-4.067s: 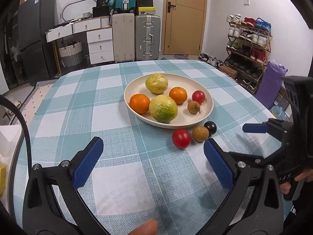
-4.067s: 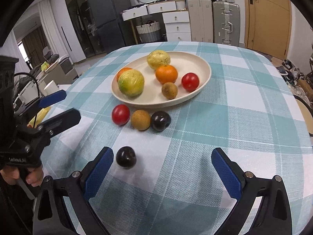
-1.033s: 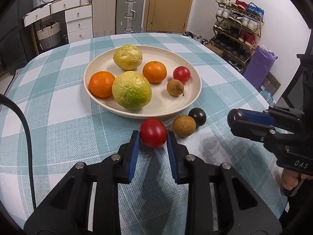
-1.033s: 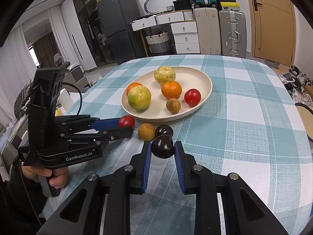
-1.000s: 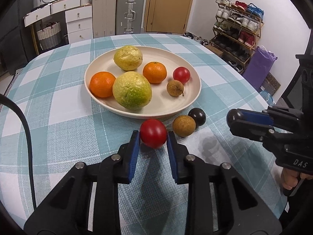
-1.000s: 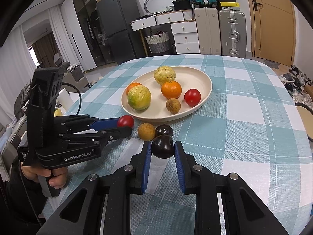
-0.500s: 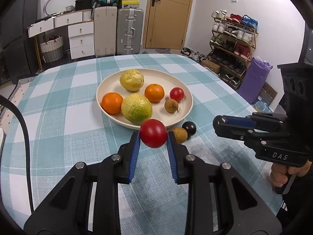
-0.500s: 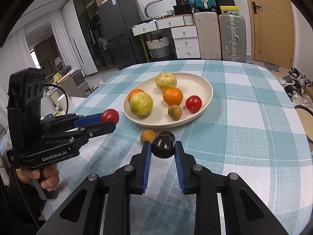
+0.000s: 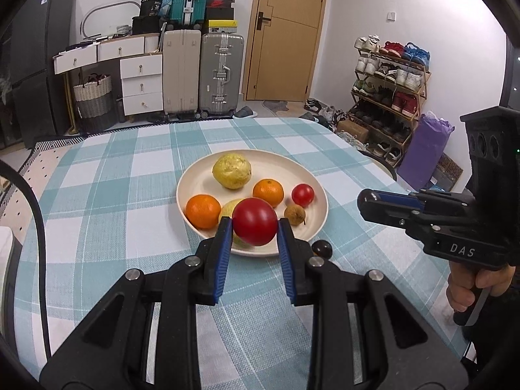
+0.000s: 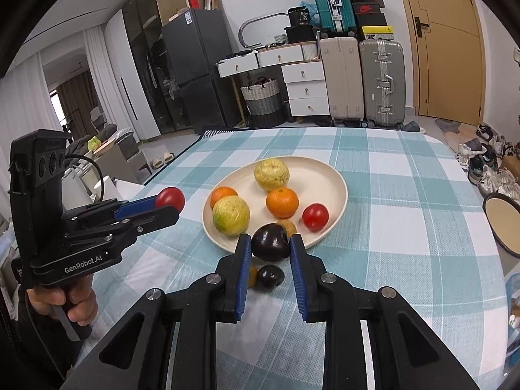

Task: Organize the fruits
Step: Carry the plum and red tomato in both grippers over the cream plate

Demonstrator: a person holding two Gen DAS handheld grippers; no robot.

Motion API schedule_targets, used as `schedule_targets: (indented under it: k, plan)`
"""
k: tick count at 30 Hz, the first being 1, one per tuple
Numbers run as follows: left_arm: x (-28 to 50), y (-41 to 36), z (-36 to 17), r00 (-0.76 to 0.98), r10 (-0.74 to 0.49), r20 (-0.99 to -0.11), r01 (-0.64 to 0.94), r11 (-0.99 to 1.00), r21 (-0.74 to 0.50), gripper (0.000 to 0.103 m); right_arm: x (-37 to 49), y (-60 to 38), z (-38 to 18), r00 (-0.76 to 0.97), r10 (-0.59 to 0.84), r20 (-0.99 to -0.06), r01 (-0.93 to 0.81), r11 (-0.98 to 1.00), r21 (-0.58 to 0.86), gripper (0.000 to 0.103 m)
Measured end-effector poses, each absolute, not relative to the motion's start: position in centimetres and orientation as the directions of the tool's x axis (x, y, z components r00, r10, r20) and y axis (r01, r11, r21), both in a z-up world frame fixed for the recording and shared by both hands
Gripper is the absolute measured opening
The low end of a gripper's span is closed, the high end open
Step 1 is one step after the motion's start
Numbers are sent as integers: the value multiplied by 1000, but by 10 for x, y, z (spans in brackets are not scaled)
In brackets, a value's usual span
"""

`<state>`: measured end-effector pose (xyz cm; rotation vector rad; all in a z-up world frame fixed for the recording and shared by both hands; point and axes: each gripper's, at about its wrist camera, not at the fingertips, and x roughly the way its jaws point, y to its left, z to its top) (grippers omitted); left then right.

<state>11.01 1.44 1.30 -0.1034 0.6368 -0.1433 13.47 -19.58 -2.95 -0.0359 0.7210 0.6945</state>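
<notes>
While clamped: left tongs [image 9: 255,226] on red tomato [image 9: 255,221], right tongs [image 10: 270,243] on dark plum [image 10: 270,242].

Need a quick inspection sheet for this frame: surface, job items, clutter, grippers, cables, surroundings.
Surface: round table under teal-and-white checked cloth.
Job's things: cream oval plate holds two oranges, two yellow-green fruits, a red tomato and a small brown fruit; one dark plum and one brown fruit lie on the cloth.
Clutter: nothing seen.
Grippers: left gripper shut on a red tomato; right gripper shut on a dark plum; both lifted.
Cables: black cable at left edge.
Surroundings: suitcases, drawers, shoe rack, door.
</notes>
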Motion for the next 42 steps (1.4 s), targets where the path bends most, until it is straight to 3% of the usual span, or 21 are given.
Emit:
schedule_targets:
  k: [21,42]
  plan:
    - [161,11,18,806,-154,-572,108,988,-115,25,183,-190,-36,561,566,-604,-568,794,217,25]
    - [222,11,-7,767,-115,-632,81,993,-82,25,243,-174,-51,562,544,-623,-519,818,246,25]
